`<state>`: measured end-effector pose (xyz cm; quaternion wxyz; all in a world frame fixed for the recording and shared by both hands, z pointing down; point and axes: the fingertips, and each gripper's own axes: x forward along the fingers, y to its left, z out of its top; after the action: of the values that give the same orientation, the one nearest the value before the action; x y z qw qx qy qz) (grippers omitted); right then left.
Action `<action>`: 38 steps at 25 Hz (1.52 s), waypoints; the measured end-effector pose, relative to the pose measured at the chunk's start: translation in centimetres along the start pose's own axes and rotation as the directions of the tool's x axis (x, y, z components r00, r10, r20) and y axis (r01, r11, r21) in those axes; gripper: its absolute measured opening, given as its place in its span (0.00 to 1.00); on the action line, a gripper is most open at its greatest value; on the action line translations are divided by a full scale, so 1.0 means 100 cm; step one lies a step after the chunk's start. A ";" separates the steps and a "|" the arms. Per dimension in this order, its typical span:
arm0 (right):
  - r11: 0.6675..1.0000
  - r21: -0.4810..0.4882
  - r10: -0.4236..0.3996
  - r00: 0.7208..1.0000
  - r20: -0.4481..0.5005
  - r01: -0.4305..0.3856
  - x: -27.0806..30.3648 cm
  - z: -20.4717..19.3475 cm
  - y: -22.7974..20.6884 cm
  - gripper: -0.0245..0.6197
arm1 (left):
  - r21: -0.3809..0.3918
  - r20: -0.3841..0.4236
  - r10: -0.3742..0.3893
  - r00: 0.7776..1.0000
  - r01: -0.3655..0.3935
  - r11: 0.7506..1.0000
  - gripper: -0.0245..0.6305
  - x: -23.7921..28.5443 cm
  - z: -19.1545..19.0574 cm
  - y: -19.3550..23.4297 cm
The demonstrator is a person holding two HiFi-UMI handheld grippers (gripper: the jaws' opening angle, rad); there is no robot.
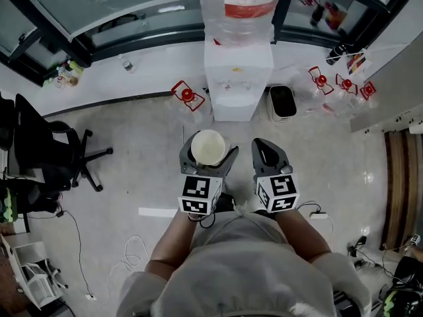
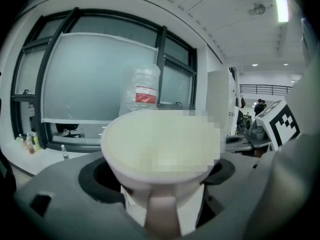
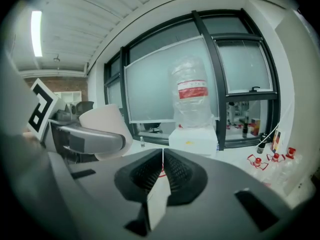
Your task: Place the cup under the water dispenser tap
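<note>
A cream-white cup [image 1: 208, 147] sits upright between the jaws of my left gripper [image 1: 209, 152], which is shut on it; in the left gripper view the cup [image 2: 162, 151] fills the middle. My right gripper [image 1: 268, 152] is beside it on the right, shut with nothing in it, its jaws pressed together [image 3: 162, 159]. The cup [image 3: 106, 122] also shows at the left of the right gripper view. The white water dispenser [image 1: 238, 78] with a clear bottle [image 1: 241, 8] on top stands ahead, against the window wall. Its taps are too small to make out.
A dark bin [image 1: 283, 102] stands right of the dispenser. Empty water bottles with red caps [image 1: 187, 96] lie on the floor at both sides. An office chair [image 1: 56, 157] is at the left. Cables [image 1: 135, 249] trail over the floor near my feet.
</note>
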<state>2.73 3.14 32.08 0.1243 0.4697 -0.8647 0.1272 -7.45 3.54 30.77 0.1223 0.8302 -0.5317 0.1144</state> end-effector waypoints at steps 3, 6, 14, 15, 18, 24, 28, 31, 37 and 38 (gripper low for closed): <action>1.000 0.012 -0.025 0.999 -0.028 0.025 0.027 -0.002 0.002 0.08 | 0.024 -0.015 -0.040 0.999 0.040 0.999 0.74 0.015 -0.003 0.021; 0.999 0.025 -0.043 0.997 -0.064 0.045 0.049 -0.009 0.002 0.08 | 0.028 -0.041 -0.065 0.997 0.067 0.997 0.74 0.028 -0.015 0.040; 0.998 0.006 -0.063 0.990 -0.125 0.064 0.088 -0.044 -0.021 0.08 | -0.046 -0.167 -0.090 0.982 0.084 0.995 0.74 0.063 -0.069 0.061; 0.998 0.005 -0.064 0.989 -0.134 0.065 0.094 -0.049 -0.026 0.08 | -0.054 -0.178 -0.093 0.980 0.084 0.995 0.74 0.070 -0.075 0.063; 0.998 0.014 -0.058 0.986 -0.156 0.061 0.115 -0.069 -0.039 0.08 | -0.058 -0.199 -0.097 0.975 0.087 0.994 0.74 0.093 -0.097 0.068; 0.999 0.039 -0.009 0.978 -0.209 0.018 0.158 -0.120 -0.071 0.08 | -0.087 -0.216 -0.090 0.972 0.073 0.994 0.74 0.150 -0.142 0.069; 1.000 0.012 0.007 0.969 -0.247 -0.004 0.188 -0.151 -0.096 0.08 | -0.078 -0.214 -0.077 0.974 0.061 0.995 0.74 0.194 -0.167 0.074; 1.000 0.000 0.003 0.958 -0.287 -0.003 0.212 -0.177 -0.107 0.08 | -0.096 -0.209 -0.089 0.974 0.070 0.993 0.74 0.221 -0.192 0.083; 1.000 -0.007 0.010 0.950 -0.311 -0.013 0.249 -0.225 -0.129 0.08 | -0.047 -0.211 -0.094 0.973 0.086 0.995 0.74 0.269 -0.244 0.092; 1.000 -0.002 0.008 0.950 -0.313 -0.010 0.253 -0.232 -0.133 0.08 | -0.035 -0.209 -0.088 0.974 0.082 0.996 0.74 0.278 -0.253 0.095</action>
<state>2.82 -15.81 63.65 0.2600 0.4395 -0.8365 0.1990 -6.24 -15.81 64.33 0.1934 0.8338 -0.4811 0.1895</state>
